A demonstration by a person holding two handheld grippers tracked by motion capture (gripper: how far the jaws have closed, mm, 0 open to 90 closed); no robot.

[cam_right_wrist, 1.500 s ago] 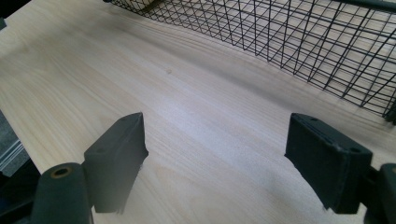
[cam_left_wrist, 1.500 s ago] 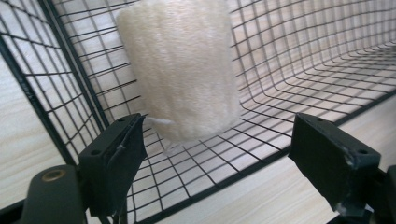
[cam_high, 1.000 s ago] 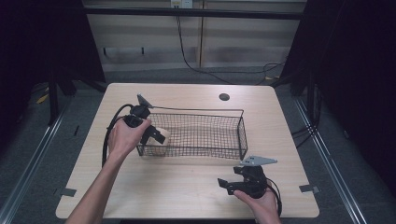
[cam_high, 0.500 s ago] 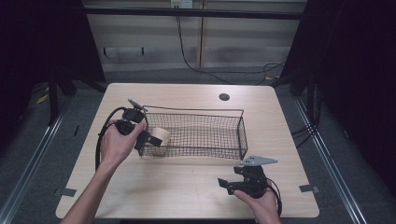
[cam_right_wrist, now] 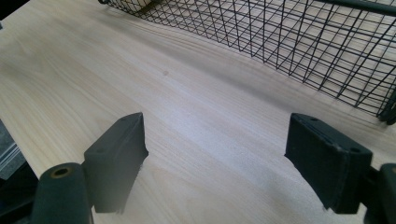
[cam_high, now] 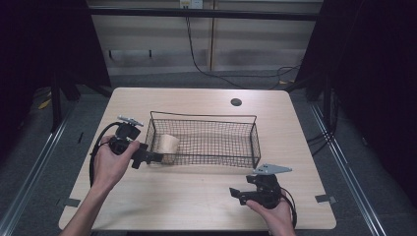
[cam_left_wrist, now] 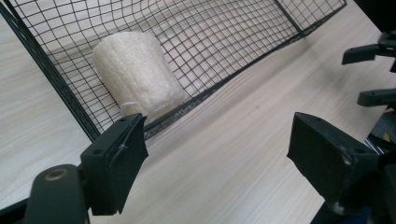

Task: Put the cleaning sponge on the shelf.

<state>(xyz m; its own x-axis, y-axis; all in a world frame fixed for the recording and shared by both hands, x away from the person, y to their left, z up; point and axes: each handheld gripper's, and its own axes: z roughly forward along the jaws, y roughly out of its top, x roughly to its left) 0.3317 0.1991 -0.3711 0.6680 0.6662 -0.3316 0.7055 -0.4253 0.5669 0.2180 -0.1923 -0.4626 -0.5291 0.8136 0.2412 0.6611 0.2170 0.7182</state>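
Note:
A black wire basket (cam_high: 206, 157) stands in the middle of the wooden table (cam_high: 187, 201). Inside its left end lies a cream fibrous roll (cam_high: 167, 143) on its side. In the left gripper view the roll (cam_left_wrist: 137, 77) rests behind the mesh of the basket (cam_left_wrist: 243, 56). My left gripper (cam_high: 150, 158) is outside the basket's front left corner, open and empty, its jaws wide apart (cam_left_wrist: 217, 135). My right gripper (cam_high: 237, 195) sits low over the table's front right, open and empty (cam_right_wrist: 215, 126), facing the basket (cam_right_wrist: 289, 42).
A dark round grommet (cam_high: 236, 102) sits in the table behind the basket. Bare wood lies between the basket's front side and the near edge. The right gripper's jaws (cam_left_wrist: 373, 51) show at the right edge of the left gripper view. Cables trail from both grippers.
The left gripper has let go of the roll in the basket's left end and drawn back out, down and towards the person. The right gripper has stayed put.

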